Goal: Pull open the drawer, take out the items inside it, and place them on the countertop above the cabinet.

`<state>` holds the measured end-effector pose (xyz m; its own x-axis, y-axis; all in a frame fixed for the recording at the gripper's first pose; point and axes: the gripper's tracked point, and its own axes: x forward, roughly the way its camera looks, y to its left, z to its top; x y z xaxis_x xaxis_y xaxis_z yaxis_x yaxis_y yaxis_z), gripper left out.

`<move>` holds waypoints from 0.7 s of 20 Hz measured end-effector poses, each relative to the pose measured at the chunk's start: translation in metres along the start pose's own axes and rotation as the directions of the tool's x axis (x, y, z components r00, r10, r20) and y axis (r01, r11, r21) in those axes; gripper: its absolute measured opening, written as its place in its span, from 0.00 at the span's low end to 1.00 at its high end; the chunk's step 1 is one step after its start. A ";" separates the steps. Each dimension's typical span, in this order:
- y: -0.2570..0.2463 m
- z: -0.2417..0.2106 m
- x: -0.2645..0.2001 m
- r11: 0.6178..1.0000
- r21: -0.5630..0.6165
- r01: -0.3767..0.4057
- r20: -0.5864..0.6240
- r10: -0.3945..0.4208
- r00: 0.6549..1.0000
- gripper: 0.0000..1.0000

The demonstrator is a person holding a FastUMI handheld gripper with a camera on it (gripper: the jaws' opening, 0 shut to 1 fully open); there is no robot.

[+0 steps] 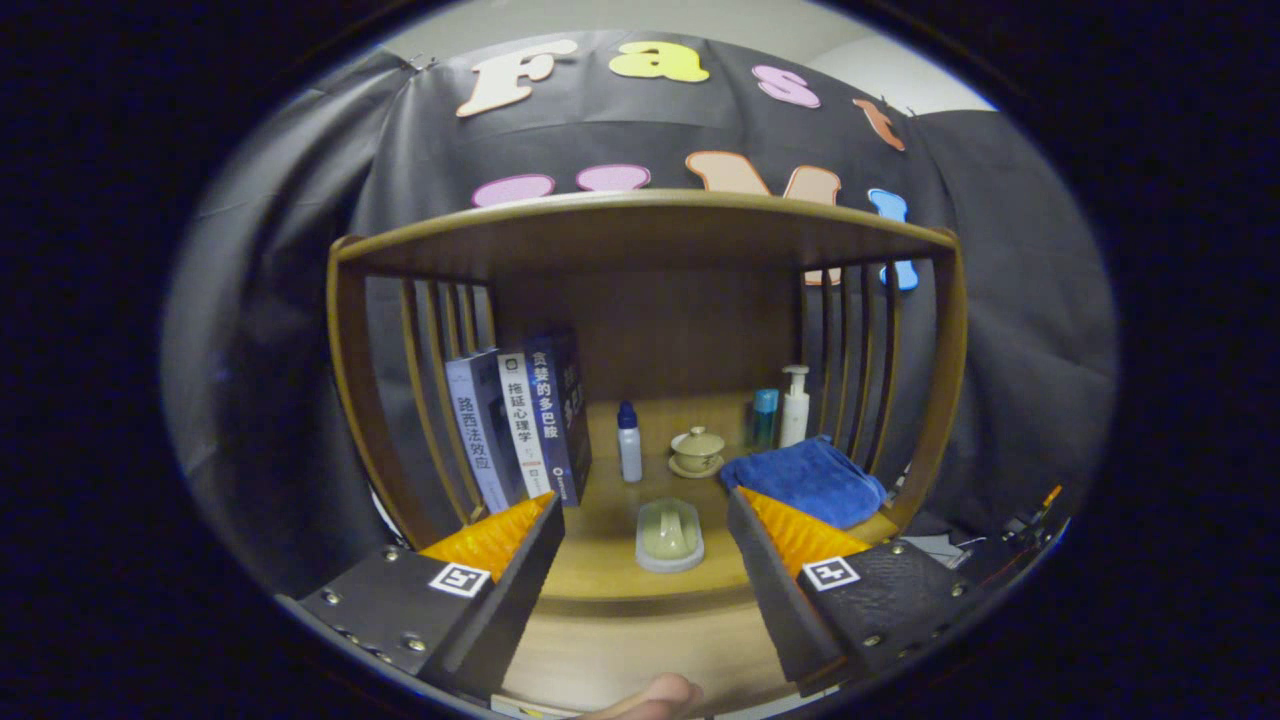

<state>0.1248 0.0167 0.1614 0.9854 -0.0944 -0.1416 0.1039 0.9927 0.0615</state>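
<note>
My gripper [640,505] is open, its two fingers spread wide with nothing held. Between and just ahead of the fingers a small pale-green lidded dish [669,535] sits on the wooden countertop [610,570] near its front edge. The drawer front [640,650] shows as a lighter wooden band below the countertop edge, between the fingers' bases. A fingertip of a person's hand [655,697] pokes in at the very bottom, against that band.
Beyond the fingers stand three upright books [520,420], a small white bottle with a blue cap [629,443], a lidded tea cup on a saucer [697,450], a folded blue towel [805,480], a teal bottle [764,415] and a white pump bottle [795,405]. A wooden shelf [640,225] with slatted sides roofs the countertop.
</note>
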 end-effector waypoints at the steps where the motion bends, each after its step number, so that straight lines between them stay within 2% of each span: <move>1: -0.003 -0.003 -0.015 1.000 0.000 0.000 0.014 0.000 1.000 0.98; 3: -0.008 -0.012 -0.043 1.000 -0.001 -0.005 0.045 0.005 0.999 0.98; 7: -0.028 -0.062 -0.094 0.999 -0.026 0.022 0.036 -0.021 0.999 0.98; 12: -0.044 -0.132 -0.132 0.999 -0.034 0.023 0.009 -0.023 1.000 0.98; 14: -0.041 -0.156 -0.139 1.000 -0.013 0.001 0.007 -0.001 1.000 0.98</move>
<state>-0.0375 0.0007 0.0243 0.9862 -0.0960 -0.1348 0.1032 0.9935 0.0480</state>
